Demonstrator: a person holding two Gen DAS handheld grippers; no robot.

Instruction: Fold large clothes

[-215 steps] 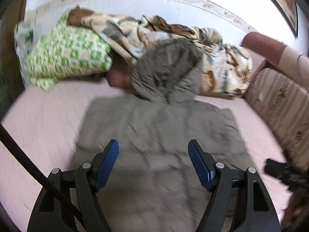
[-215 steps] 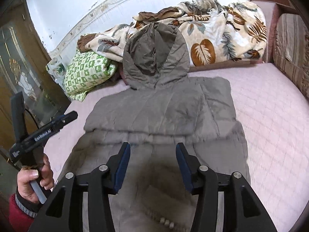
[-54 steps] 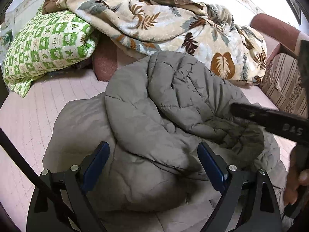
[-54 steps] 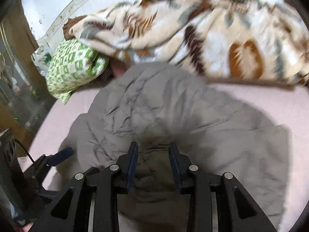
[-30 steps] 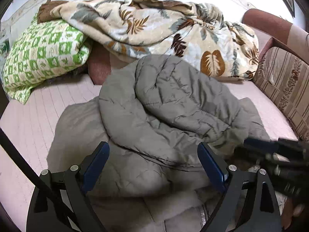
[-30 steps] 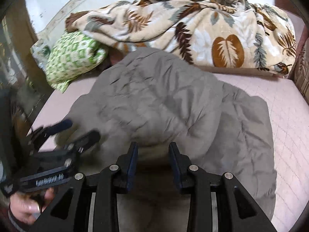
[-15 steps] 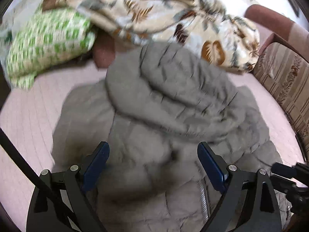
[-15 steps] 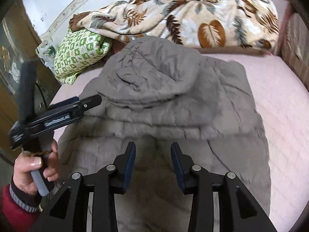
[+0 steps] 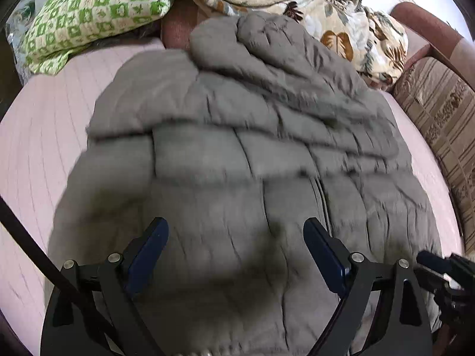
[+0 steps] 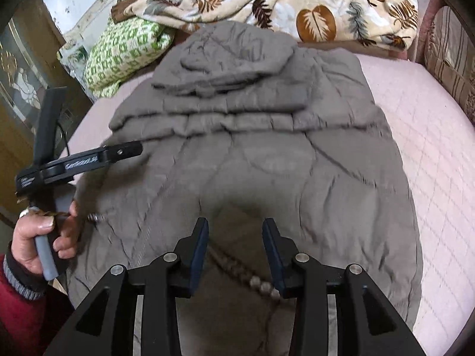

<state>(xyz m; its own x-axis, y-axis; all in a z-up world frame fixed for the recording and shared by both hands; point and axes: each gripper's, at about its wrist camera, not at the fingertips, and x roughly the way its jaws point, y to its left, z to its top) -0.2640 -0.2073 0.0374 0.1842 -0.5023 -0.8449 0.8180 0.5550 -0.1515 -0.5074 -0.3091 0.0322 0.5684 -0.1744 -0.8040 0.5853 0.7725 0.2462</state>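
The left gripper [image 9: 236, 244] hung above the near part of the grey padded jacket [image 9: 237, 154] with its jaws spread wide and nothing between them. The right gripper [image 10: 235, 247] hung over the same near part, its jaws also apart and empty, just above a row of snap studs [image 10: 261, 284] at the jacket's near edge. The left hand [image 10: 44, 237] gripped the handle of its tool beside the jacket's left edge.

The jacket lay flat on the pink quilted bedspread [image 10: 430, 136], sleeves already folded in across the body and the hood [image 10: 234, 56] turned down onto the jacket's far part. Beyond the jacket, a leaf-print blanket [image 10: 297, 3] was heaped against the wall, with a green checked pillow [image 9: 89, 14] to the left of the hood.

The step in hand was judged to be the lengthwise fold, near hem carried up toward the hood. For a clean result:

1. Each gripper should close on the near hem, one at each corner, taking all layers at once.
2. Both corners should rise together and travel level, so the padded fill does not twist.
3. The hem should land square on the hood fold.

Motion blur obscured the hem, so its exact line probably needs confirming before closing.
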